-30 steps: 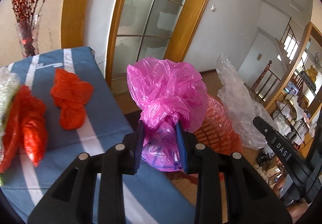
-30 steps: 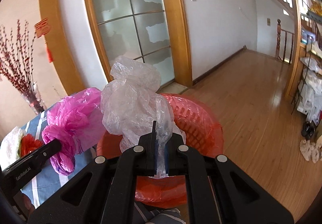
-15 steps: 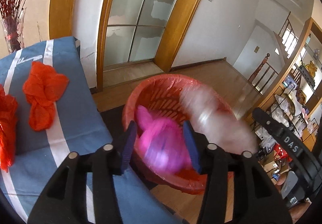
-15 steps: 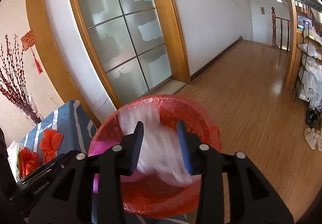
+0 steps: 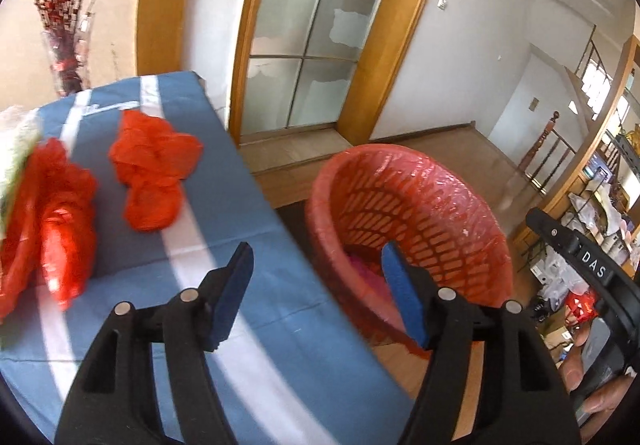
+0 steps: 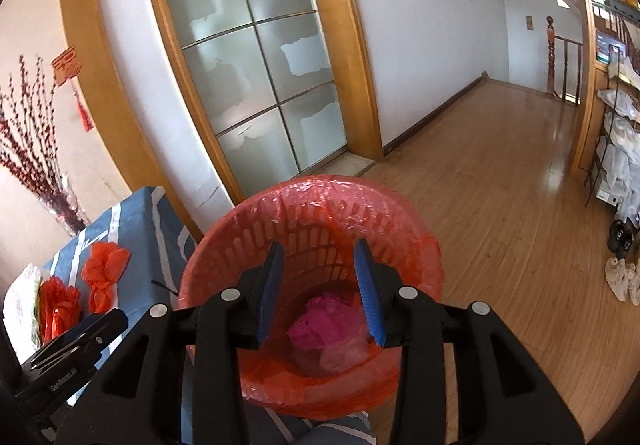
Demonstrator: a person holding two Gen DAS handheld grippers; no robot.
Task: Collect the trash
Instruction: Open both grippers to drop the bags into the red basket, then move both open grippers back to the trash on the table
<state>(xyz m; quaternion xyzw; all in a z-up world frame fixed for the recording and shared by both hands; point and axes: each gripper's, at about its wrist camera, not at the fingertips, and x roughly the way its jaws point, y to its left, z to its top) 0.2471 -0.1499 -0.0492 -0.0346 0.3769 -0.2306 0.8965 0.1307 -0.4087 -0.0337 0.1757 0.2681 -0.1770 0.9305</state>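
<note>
A red mesh basket [image 5: 452, 205] [image 6: 248, 217] lined with red plastic stands on the floor beside the table. A pink bag [image 6: 324, 321] and a clear bag [image 6: 344, 355] lie in its bottom; a bit of the pink bag shows in the left wrist view [image 5: 366, 269]. My right gripper [image 6: 318, 281] is open and empty above the basket. My left gripper [image 5: 316, 281] is open and empty over the table edge beside the basket. Two crumpled red bags [image 5: 154, 173] [image 5: 48, 221] lie on the blue striped tablecloth [image 5: 260, 325], also seen from the right wrist [image 6: 104, 269] [image 6: 58, 305].
A whitish-green bag [image 5: 16, 149] lies at the table's left edge. A vase of red twigs [image 5: 68, 57] stands at the far corner. A frosted glass door [image 6: 256, 65] is behind the basket. Shelves with clutter [image 6: 616, 149] stand at the right on the wooden floor [image 6: 500, 173].
Both grippers opened and dropped their bags: the pink bag and the clear bag fell into the red basket. My left gripper swung back left toward the table.
</note>
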